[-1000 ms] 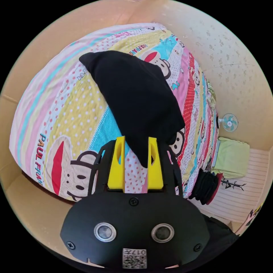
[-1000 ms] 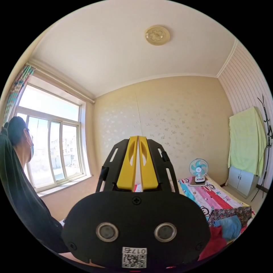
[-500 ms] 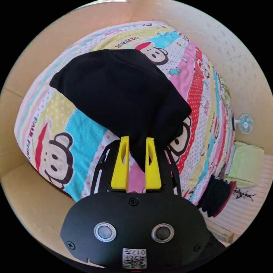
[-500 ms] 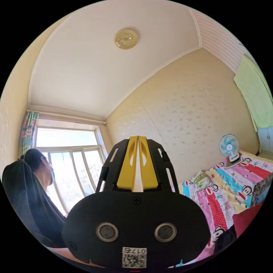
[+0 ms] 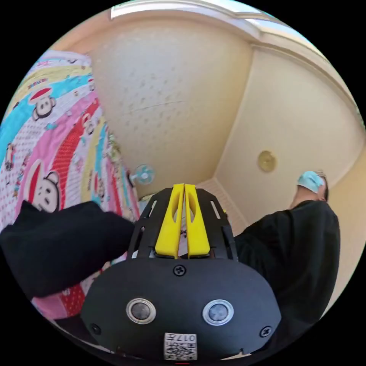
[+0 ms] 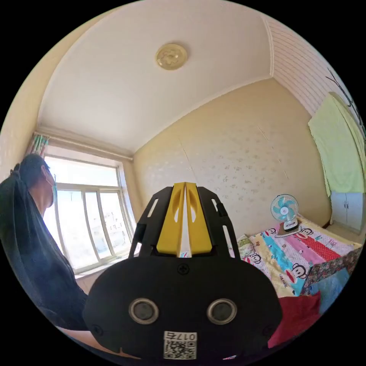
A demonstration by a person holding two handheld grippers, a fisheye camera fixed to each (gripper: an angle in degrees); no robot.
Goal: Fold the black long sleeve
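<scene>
The black long sleeve [image 5: 65, 248] lies bunched on the cartoon-print bed sheet [image 5: 61, 152] at the lower left of the left gripper view. My left gripper [image 5: 185, 186] is off to its right and apart from it, pointing at the wall. Its yellow jaws are shut together with nothing between them. My right gripper [image 6: 185, 185] is raised toward the far wall, also shut and empty. The cartoon-print bed sheet [image 6: 289, 259] appears at the lower right of the right gripper view.
A person in black [image 5: 301, 244] stands to the right of the left gripper and is the person [image 6: 26, 236] by the window [image 6: 87, 221]. A small fan [image 6: 284, 207] stands at the bed's far end. Red cloth [image 6: 297, 316] and blue cloth [image 6: 331, 289] lie nearby.
The left gripper's jaws, apart around a corner of the black garment before, are now shut and empty. Its camera swung from the bed toward wall and ceiling. The right view only rolled a little.
</scene>
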